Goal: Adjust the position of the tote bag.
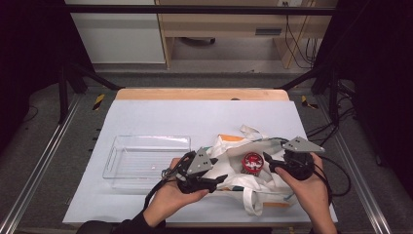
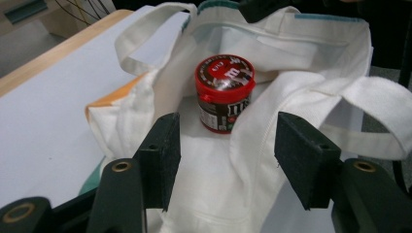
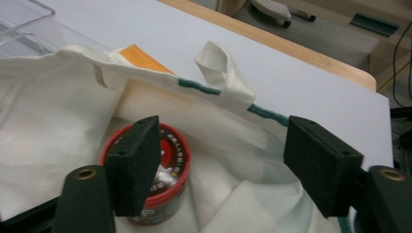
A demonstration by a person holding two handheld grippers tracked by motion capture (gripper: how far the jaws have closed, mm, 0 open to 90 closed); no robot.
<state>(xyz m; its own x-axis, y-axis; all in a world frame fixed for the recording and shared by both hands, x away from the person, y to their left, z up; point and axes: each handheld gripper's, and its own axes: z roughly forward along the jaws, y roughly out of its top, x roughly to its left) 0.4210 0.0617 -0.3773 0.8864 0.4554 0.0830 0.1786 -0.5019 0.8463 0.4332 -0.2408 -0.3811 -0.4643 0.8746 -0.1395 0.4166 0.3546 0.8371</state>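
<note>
A white cloth tote bag (image 1: 242,191) lies open on the table's front right part. A red-lidded candy jar (image 1: 252,162) stands upright inside its mouth. My left gripper (image 1: 217,183) is at the bag's left side, pointing right. In the left gripper view its jaws (image 2: 226,145) stand open over the bag cloth (image 2: 214,179), with the jar (image 2: 224,90) a little beyond them. My right gripper (image 1: 269,163) is just right of the jar, pointing left. In the right gripper view it (image 3: 223,155) is open, and the jar (image 3: 172,167) sits partly behind its left jaw, with no pad pressing it.
A clear plastic tray (image 1: 151,139) stands left of the bag, and its corner (image 3: 19,24) is also in the right gripper view. The bag's handles (image 1: 251,202) trail toward the front edge. A white sheet (image 1: 195,117) covers the wooden table.
</note>
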